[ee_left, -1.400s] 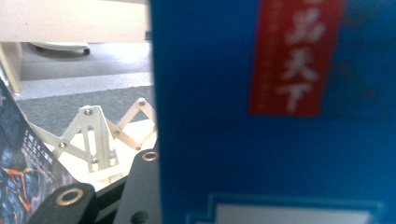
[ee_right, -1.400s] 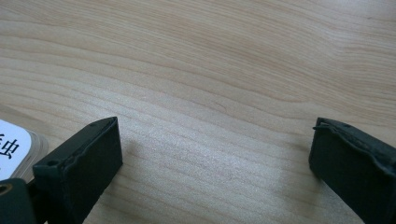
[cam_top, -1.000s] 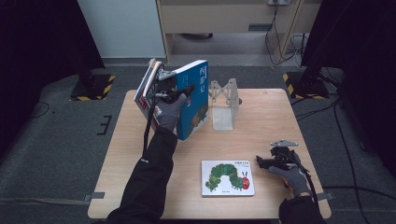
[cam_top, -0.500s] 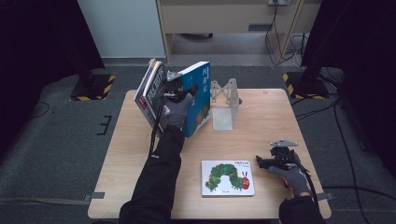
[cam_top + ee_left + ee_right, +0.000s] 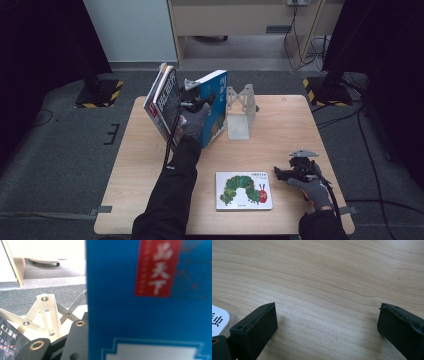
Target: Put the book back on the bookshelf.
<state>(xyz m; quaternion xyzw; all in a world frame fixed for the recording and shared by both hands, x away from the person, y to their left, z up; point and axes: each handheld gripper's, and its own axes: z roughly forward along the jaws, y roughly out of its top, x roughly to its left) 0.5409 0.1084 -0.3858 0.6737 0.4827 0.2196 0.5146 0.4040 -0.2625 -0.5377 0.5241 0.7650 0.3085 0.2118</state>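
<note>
My left gripper (image 5: pixel 200 101) is shut on a blue book (image 5: pixel 216 106) that stands upright and tilted at the back of the table, just left of a metal book stand (image 5: pixel 240 109). In the left gripper view the blue book (image 5: pixel 150 315) covers the right side, one black finger (image 5: pixel 77 340) lies against its face, and the stand (image 5: pixel 47 312) sits behind. Dark books (image 5: pixel 165 99) lean to the left beside that hand. My right gripper (image 5: pixel 278 173) rests open at the front right, its jaws (image 5: pixel 327 322) wide over bare wood, just right of a flat caterpillar picture book (image 5: pixel 244 190).
The wooden table (image 5: pixel 285 125) has dark floor all around it. A pale cabinet (image 5: pixel 240 20) stands behind, with black stands with yellow-striped bases (image 5: pixel 320 87) at either side. A corner of the picture book (image 5: pixel 219 317) shows beside my right gripper's left jaw.
My left hand has sunk a little and shifted right with the blue book, closer to the metal stand. The right gripper has stayed in place.
</note>
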